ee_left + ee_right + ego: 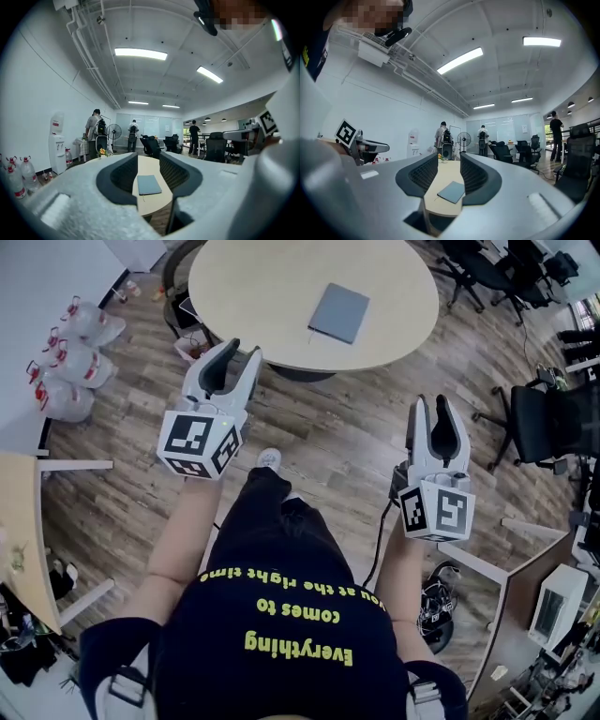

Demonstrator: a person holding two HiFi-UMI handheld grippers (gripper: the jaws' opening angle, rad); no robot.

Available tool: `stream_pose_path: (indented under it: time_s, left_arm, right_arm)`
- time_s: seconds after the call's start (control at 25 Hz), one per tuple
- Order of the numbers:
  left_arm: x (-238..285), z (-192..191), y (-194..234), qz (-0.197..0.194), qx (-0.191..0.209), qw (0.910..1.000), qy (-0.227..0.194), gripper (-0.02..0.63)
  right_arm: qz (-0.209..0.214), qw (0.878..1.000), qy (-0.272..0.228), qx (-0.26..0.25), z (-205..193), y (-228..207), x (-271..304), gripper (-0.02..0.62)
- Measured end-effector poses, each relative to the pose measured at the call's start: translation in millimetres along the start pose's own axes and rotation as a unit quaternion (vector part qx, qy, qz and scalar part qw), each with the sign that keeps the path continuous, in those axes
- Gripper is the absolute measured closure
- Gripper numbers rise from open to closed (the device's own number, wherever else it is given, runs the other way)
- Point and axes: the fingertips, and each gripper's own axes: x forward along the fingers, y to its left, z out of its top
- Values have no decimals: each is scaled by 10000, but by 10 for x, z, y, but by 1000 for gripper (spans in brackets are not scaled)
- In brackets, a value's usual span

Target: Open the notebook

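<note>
Black fabric with yellow lettering fills the bottom of the head view: the shirt [281, 634] of a person looking steeply down at two hand-held grippers. The left gripper [234, 351] and the right gripper [431, 404] are both held out level in front of the body, well apart from each other, each with a marker cube at its near end. Each gripper's own view shows its two dark padded jaws standing apart with nothing between them, only the room beyond seen through the gap.

Past the grippers lies a wood-plank floor [319, 437], and beyond that a round, pale wooden table [253, 296]. A grey-blue notebook [339, 312] lies flat and closed on the table, right of its middle, clear of both grippers. It is the only thing on the tabletop.

Left of the table, large water bottles [70, 362] with red handles sit against a white wall. Black office chairs [544, 423] stand off to the right. Farther back, the gripper views show a white water dispenser [57, 143], a standing fan [113, 132] and several people [96, 126] standing near frosted glass panels, under long ceiling lights
</note>
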Motion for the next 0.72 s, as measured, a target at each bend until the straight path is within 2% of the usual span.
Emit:
stream_pose_path:
  time_s: [0.12, 0.28, 0.72]
  left_arm:
    - [101, -22, 29, -99, -200, 9998, 1, 428]
    - [321, -59, 93, -176, -77, 9998, 82, 357]
    - [1423, -6, 616, -688, 67, 9974, 188, 307]
  right_arm:
    - [28, 10000, 32, 65, -38, -22, 110, 397]
    - [-1, 9999, 70, 126, -76, -85, 308, 333]
    - [-97, 9992, 381, 75, -210, -194, 1461, 313]
